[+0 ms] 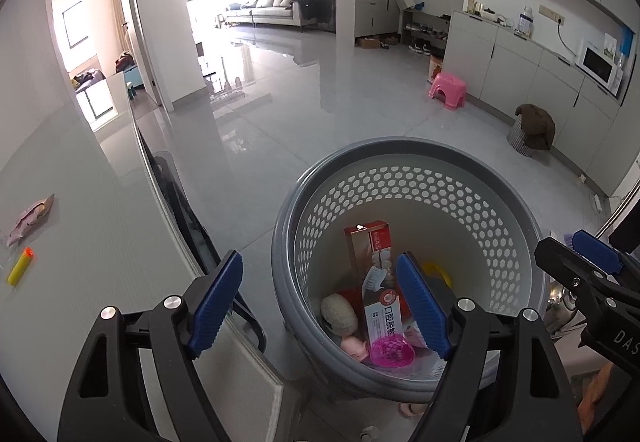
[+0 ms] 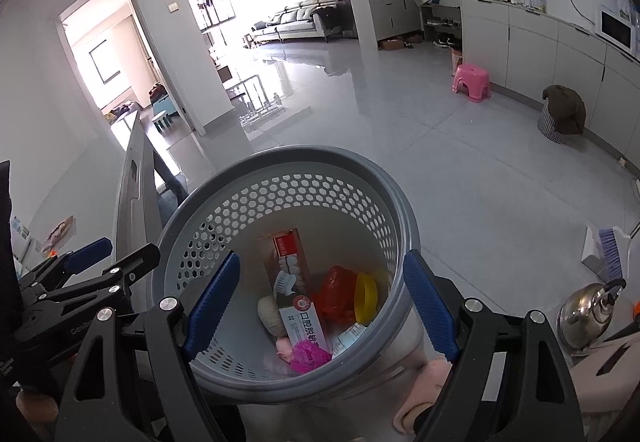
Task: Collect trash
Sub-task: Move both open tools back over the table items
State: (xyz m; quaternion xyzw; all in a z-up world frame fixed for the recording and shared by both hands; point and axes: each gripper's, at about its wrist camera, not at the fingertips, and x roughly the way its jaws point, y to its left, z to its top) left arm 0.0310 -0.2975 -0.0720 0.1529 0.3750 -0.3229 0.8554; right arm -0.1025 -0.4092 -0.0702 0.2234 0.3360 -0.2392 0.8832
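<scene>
I see the grey basket (image 2: 280, 178) on the floor just past the tabletop (image 1: 80, 202) edge, with a toothpaste box (image 2: 298, 306) and pink ball (image 2: 308, 356) inside. My left fingers (image 1: 320, 302) and right fingers (image 2: 320, 302) stand wide and hold nothing. A wrapper (image 1: 30, 220) lies at nine o'clock.

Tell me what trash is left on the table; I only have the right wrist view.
Observer: A yellow foam dart with an orange tip lies on the table, far left in the left wrist view.
Operator: Check beside it.
Observer: A crumpled pinkish wrapper lies just beyond the dart, not touching it.
Operator: Confirm the left gripper is free.
Observer: The left gripper is open with nothing between its pads, one finger over the table corner, the other over the basket.
</scene>
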